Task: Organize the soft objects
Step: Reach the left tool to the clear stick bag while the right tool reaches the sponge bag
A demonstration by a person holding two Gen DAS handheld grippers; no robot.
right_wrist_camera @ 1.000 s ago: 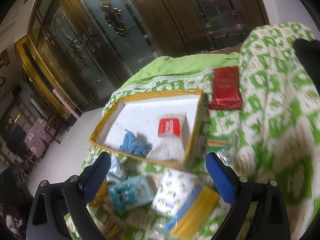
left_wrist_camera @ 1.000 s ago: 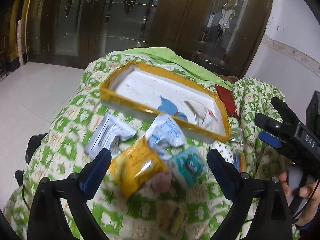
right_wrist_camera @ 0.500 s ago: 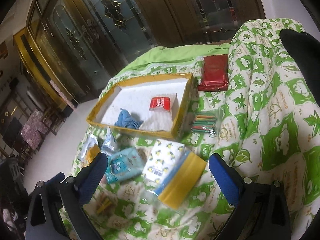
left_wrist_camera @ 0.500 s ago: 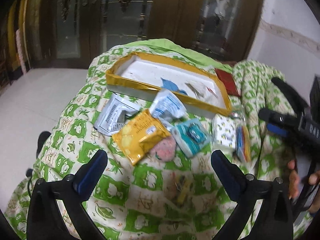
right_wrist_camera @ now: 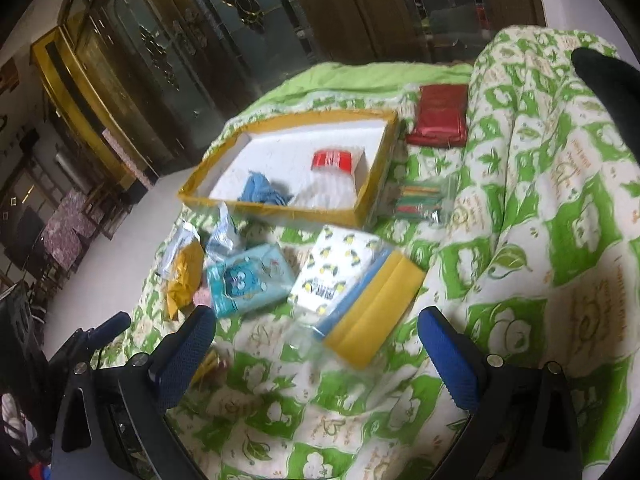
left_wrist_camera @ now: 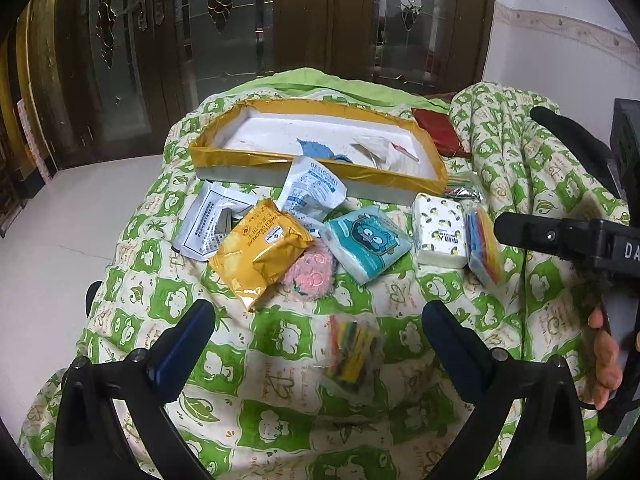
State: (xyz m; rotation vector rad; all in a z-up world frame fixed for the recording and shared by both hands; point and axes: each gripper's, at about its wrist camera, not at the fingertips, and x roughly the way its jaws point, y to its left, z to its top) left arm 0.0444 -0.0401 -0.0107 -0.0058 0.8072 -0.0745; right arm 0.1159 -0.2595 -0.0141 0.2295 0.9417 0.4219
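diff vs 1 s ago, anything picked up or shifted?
Nothing picked up. Both views have pulled back from the yellow-rimmed tray, so more quilt shows. Left tongs and right tongs remain open and empty. Packets, including the yellow snack pack, lie unmoved.

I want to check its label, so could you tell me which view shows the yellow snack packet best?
The left wrist view: the yellow packet lies whole, its print facing up. The right wrist view shows only a crumpled yellow edge.
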